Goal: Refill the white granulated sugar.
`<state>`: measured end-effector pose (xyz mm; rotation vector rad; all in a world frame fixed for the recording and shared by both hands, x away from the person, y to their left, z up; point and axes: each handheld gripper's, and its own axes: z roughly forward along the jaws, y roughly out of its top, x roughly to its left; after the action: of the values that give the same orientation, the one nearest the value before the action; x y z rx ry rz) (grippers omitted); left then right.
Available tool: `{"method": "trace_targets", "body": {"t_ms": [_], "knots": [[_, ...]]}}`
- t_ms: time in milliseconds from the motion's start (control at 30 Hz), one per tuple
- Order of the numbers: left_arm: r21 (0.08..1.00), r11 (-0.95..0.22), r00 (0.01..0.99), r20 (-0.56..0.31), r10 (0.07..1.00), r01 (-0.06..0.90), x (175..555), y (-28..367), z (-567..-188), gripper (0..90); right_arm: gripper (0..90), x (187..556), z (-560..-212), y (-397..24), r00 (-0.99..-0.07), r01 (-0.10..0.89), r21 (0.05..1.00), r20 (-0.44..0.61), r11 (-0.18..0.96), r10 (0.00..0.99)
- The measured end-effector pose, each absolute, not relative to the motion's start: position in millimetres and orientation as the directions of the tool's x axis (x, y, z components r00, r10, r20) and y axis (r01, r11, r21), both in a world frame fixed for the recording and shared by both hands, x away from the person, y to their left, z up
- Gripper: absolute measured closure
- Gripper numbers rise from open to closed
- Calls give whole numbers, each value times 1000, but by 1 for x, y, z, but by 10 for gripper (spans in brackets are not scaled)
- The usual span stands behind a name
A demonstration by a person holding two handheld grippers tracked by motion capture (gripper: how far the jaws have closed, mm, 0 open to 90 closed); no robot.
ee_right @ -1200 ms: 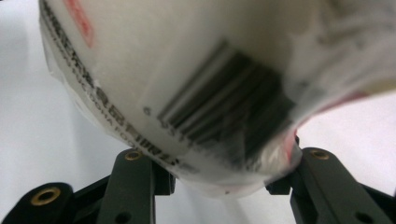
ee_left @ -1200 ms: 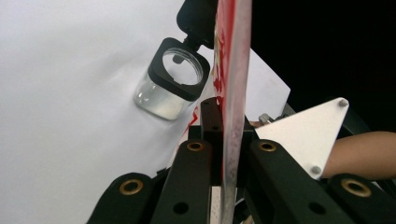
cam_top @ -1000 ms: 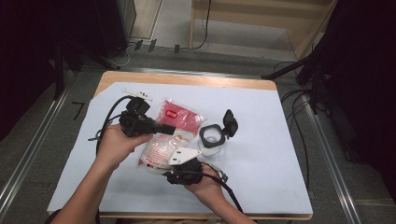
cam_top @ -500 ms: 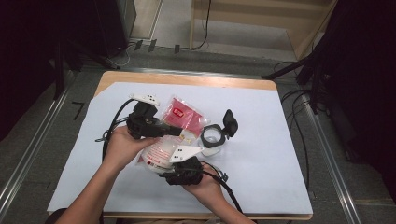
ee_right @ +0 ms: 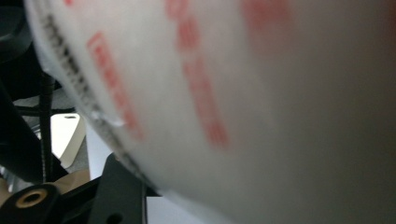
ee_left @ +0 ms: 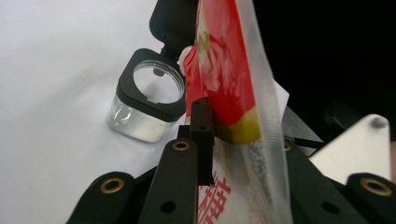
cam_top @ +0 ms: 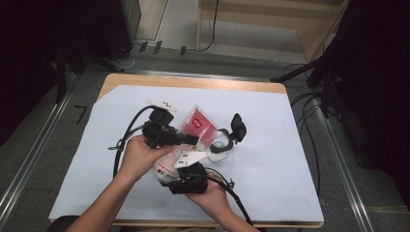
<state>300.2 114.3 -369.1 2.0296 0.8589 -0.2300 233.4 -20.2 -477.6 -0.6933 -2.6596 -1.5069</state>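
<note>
A clear plastic bag (cam_top: pixel 198 124) with a red label and white contents hangs tilted over the white sheet, held at both ends. My left gripper (cam_top: pixel 193 140) is shut on its upper sealed edge. In the left gripper view the black finger (ee_left: pixel 201 135) presses against the bag (ee_left: pixel 224 70), though the jaws have just been opening a little. My right gripper (cam_top: pixel 183 165) is shut on the bag's lower, near end, and its jaws have also just opened somewhat around the bag (ee_right: pixel 257 93). An open square clear jar (cam_top: pixel 220 147) with a black flip lid (cam_top: pixel 238 126) stands just right of the bag.
The table (cam_top: pixel 193 82) is wooden, covered by a white sheet (cam_top: pixel 280 159) with free room to the right and left. Cables trail from both grippers over the sheet. Dark equipment and floor rails surround the table.
My left hand has moved right with the bag's upper end, bringing it closer to the jar. The bag has tilted up from lying flat. The right hand has stayed put.
</note>
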Motion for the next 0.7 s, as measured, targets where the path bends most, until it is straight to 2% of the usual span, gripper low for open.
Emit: {"method": "trace_targets", "body": {"t_ms": [267,567,700], "knots": [[662,-349,733,-479,483,663,304,114,-371,785,528,230,-476,-19,-897,400,813,253,424,362],[616,-353,698,-508,505,704,314,107,-374,757,551,230,-477,-20,-878,432,797,264,422,399],[602,-353,687,-519,509,716,320,102,-373,751,523,234,-476,-21,-871,446,792,278,416,405]]}}
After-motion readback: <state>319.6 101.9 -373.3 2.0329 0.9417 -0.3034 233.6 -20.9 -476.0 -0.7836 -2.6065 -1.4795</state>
